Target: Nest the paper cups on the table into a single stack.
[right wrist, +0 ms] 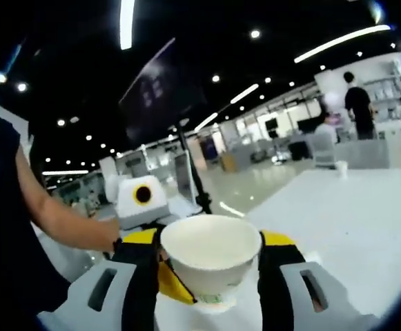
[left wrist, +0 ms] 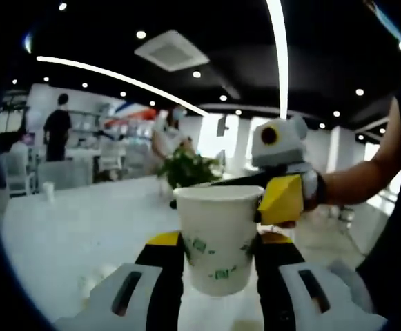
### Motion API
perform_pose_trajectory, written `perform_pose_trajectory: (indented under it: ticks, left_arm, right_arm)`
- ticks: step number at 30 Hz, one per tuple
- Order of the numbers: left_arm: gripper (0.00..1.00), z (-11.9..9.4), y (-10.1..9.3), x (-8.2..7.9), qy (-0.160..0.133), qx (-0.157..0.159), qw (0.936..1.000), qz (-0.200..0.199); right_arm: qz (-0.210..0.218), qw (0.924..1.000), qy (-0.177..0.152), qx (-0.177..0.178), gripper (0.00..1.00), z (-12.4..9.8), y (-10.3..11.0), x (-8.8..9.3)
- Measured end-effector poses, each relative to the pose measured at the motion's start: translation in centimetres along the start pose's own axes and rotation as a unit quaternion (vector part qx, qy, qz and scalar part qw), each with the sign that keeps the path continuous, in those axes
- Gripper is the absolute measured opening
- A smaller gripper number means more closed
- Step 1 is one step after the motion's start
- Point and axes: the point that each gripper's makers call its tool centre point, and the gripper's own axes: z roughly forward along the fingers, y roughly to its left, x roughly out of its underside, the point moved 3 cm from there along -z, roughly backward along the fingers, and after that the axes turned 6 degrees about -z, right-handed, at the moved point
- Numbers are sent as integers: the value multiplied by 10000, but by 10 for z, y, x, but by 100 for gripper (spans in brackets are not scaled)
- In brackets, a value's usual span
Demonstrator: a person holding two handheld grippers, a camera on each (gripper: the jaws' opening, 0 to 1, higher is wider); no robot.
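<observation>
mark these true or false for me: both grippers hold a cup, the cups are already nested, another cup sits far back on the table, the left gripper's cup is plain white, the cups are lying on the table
1. Each gripper holds a paper cup. True: the left gripper is shut on a cup, and the right gripper on another cup.
2. The two cups are already nested. False: each sits alone between its own jaws.
3. Another cup stands far back on the table. True: a small distant cup stands on the white table.
4. The left gripper's cup is plain white. False: it carries green print.
5. The held cups lie on the table. False: both are held upright above it.
</observation>
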Motion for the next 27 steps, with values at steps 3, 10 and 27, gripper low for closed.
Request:
perform_pose_trajectory:
  ticks: [3,10,27]
  left_arm:
    - [38,2,-3,-5,-78,14,10000,27]
    - [38,1,-3,-8,-63,28,9999,79]
    - [54,-13,14,-5,411,-335,9979,369]
  right_arm:
    - [-218,9997,42,111,52,1,-1,3]
    - [-426,9990,78,95,48,3,-2,-3]
    - [-728,9970,-204,140,43,5,-2,-17]
